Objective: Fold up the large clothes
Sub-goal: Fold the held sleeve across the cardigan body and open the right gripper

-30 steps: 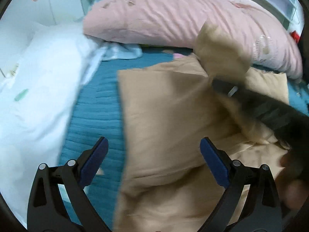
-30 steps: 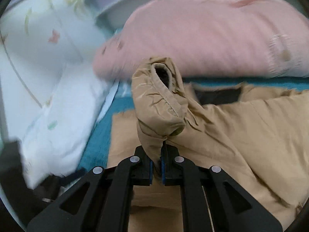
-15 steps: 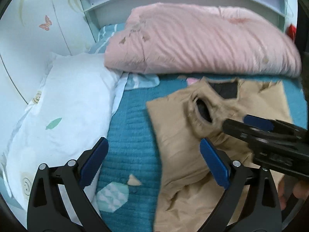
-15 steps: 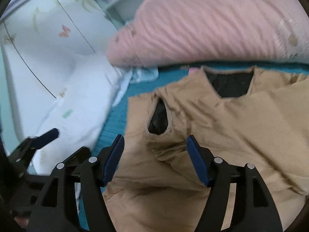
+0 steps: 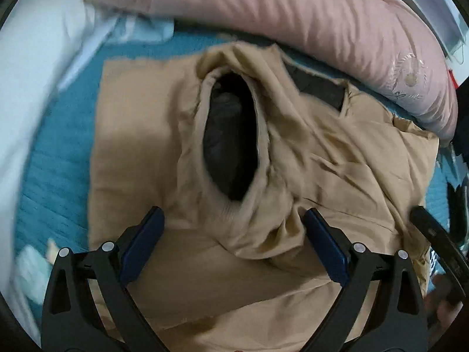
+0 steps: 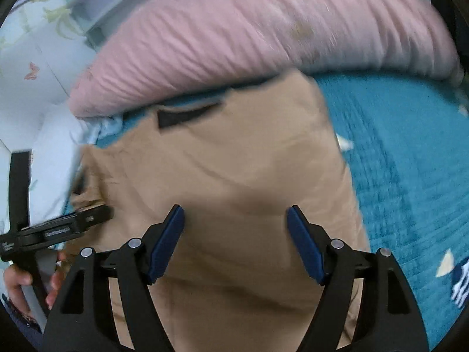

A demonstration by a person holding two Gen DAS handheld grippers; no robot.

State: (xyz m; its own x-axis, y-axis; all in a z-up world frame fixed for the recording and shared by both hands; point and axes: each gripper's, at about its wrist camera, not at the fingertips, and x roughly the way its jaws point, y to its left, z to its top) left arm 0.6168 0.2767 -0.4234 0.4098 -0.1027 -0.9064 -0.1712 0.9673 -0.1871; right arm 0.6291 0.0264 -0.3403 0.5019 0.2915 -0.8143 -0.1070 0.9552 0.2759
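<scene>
A tan jacket point(image 5: 140, 146) with black lining lies spread on the teal bedspread point(image 5: 55, 158). Its sleeve is folded across the body, and the sleeve cuff opening point(image 5: 231, 143) gapes dark toward me. My left gripper point(image 5: 234, 240) is open and empty, hovering just above the cuff end. In the right wrist view the jacket point(image 6: 234, 161) fills the middle. My right gripper point(image 6: 236, 237) is open and empty over the jacket's right half. The left gripper also shows in the right wrist view point(image 6: 64, 226) at the left edge.
A rolled pink quilt point(image 5: 293, 8) lies along the far side of the bed, touching the jacket's collar. A white pillow point(image 5: 26, 67) sits to the left. The teal bedspread point(image 6: 410, 152) extends to the right of the jacket.
My right gripper let go of the sleeve cuff, opened, and swung to the right over the jacket body. My left gripper moved in close over the dropped cuff.
</scene>
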